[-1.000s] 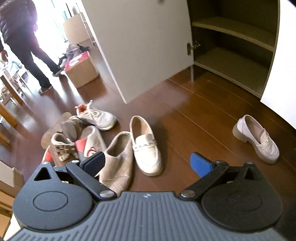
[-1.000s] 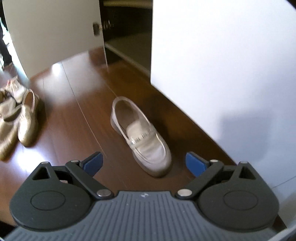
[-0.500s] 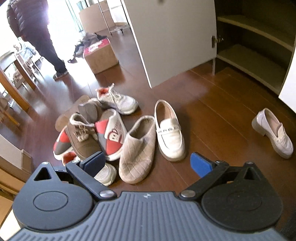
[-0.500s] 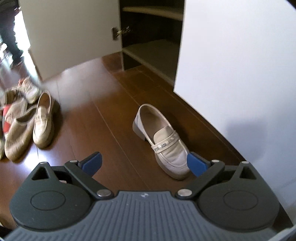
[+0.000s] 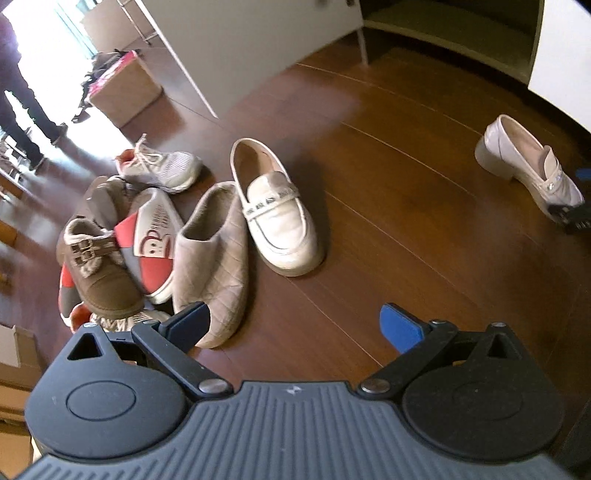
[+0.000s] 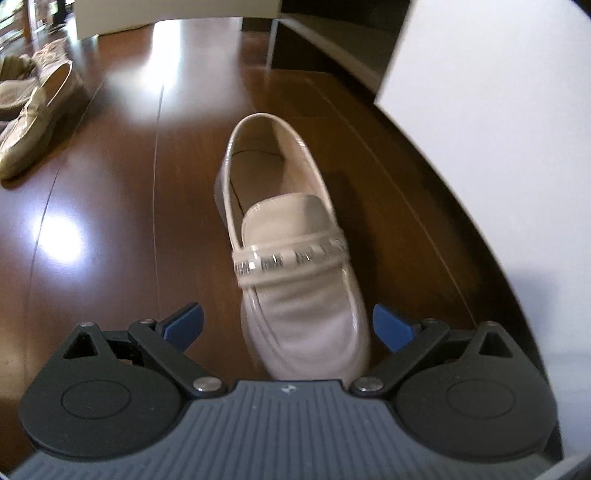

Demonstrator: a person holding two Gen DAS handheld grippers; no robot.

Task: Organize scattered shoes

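Right gripper (image 6: 288, 325) now closer, astride loafer (image 6: 295, 258)

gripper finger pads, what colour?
Blue pads, clearest in the right wrist view.

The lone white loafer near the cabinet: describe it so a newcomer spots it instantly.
Start at the open shoe cabinet and come forward over the dark wood floor. The lone white loafer lies there, its toe between the open pads of the right tool. Unlike its twin by the pile, it lies alone.
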